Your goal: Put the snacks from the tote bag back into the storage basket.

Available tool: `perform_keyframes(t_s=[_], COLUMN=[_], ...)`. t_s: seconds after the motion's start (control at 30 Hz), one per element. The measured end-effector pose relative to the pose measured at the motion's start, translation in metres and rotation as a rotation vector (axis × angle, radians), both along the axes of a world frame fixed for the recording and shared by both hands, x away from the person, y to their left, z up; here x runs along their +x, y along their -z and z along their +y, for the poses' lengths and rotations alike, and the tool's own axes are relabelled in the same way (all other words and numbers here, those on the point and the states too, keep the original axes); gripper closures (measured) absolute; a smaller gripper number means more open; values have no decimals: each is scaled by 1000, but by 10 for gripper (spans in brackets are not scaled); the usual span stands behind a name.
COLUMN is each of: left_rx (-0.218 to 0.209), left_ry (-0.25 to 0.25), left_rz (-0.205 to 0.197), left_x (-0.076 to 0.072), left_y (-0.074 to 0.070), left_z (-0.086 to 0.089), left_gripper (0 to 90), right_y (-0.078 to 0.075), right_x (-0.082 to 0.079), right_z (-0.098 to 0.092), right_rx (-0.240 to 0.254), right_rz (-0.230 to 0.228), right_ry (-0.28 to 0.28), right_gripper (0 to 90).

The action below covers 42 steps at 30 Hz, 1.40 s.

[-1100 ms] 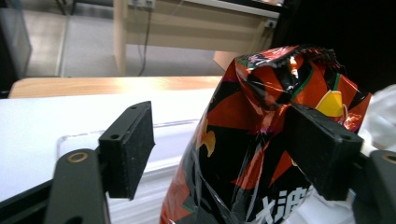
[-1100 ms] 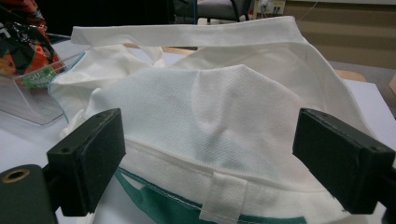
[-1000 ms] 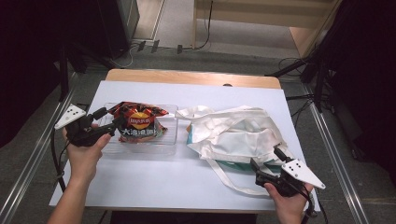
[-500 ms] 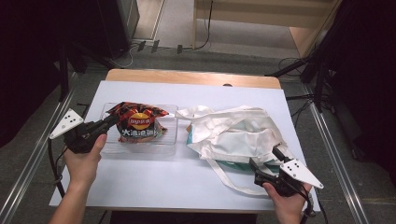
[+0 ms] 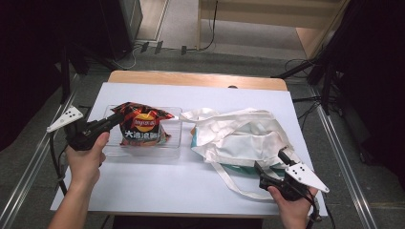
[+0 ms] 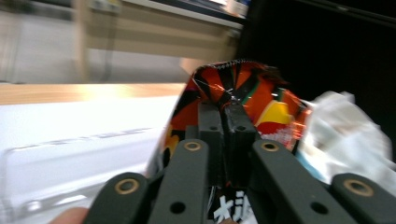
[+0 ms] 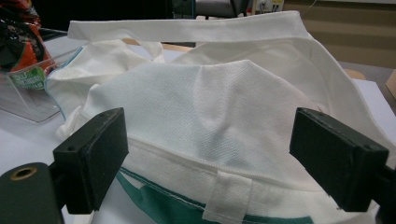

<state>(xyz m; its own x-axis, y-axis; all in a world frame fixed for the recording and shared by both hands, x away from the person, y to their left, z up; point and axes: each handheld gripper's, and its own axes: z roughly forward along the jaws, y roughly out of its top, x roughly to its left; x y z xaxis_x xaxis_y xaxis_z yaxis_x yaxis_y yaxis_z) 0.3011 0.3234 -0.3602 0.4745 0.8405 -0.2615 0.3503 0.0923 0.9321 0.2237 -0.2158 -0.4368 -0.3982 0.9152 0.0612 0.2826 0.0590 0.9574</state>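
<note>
Chip bag [image 5: 142, 127] sits in the clear tray [image 5: 173, 143] on my worktop [image 5: 191, 176] from above, my left gripper [image 6: 227, 105] shows its fingers clamped on the bag's top edge, and my right gripper [image 7: 224, 163] has fingers spread wide around the white tote bag [image 7: 224, 121].

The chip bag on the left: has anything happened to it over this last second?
The left tongs swung toward the chip bag and closed on its top edge; it stands more upright in the clear tray. The right tongs stayed open at the white tote bag.
</note>
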Motion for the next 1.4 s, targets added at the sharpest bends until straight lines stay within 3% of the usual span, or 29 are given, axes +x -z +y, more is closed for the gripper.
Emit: perform_keyframes(t_s=[0.1,0.17,0.2,0.27,0.33,0.57,0.9,1.17,1.23,1.4], left_rx=[66,145,142,119,124,91,107,119,130,112], left_ry=[-106,-187,-204,-199,-196,-173,-137,-136,-160,-153], left_rz=[24,44,59,68,67,27,-2,-8,-5,-7], left_x=[7,9,9,9,6,-10,-30,-48,-53,-63], left_y=[7,14,18,24,24,23,30,35,36,39], left_z=[-2,-3,-2,3,6,12,12,17,18,25], left_gripper=[760,712,693,611,586,453,153,50,22,0], right_y=[0,1,1,1,1,2,2,3,3,4], right_x=[0,0,0,0,0,0,1,2,2,2], right_z=[0,0,0,-1,-1,0,-3,-6,-7,-14], right_rx=[-5,-10,-10,-8,-10,-10,-3,0,-2,7], right_rz=[0,-1,2,3,2,1,3,10,14,20], right_ry=[1,3,5,4,4,-1,-5,-20,-29,-19], right_gripper=[119,119,119,120,120,120,111,97,83,61])
